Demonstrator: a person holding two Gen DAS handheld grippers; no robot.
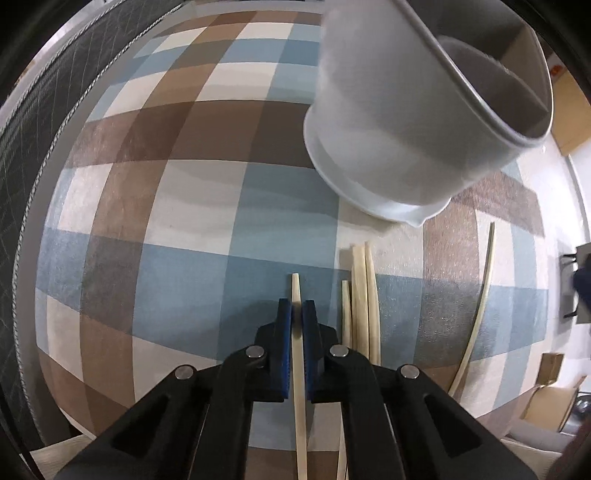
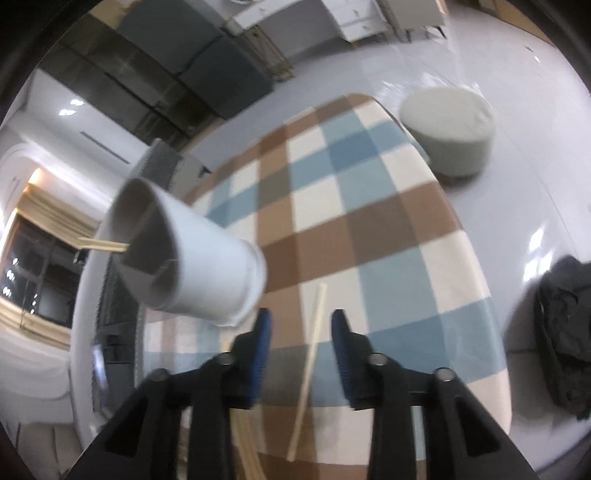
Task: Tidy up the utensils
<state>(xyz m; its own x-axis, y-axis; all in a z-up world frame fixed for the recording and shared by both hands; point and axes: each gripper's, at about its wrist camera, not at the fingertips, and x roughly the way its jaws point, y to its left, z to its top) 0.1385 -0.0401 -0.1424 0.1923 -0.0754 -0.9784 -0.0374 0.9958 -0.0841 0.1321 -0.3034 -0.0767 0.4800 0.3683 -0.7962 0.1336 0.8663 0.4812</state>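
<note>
The left claw is clamped on one pale chopstick above a checked rug. The right claw stands partly open, holding nothing, one chopstick lying on the rug below its gap. A white divided holder stands near the rug's edge, beside more loose chopsticks.

A furnished indoor room, seemingly a home-style living space, is being shown. A checked rug in blue, brown and cream is being seen spread over a glossy pale floor. A round padded pouffe is being seen at one o'clock, white cabinets at twelve o'clock, and a curtained dark window at nine o'clock.
</note>
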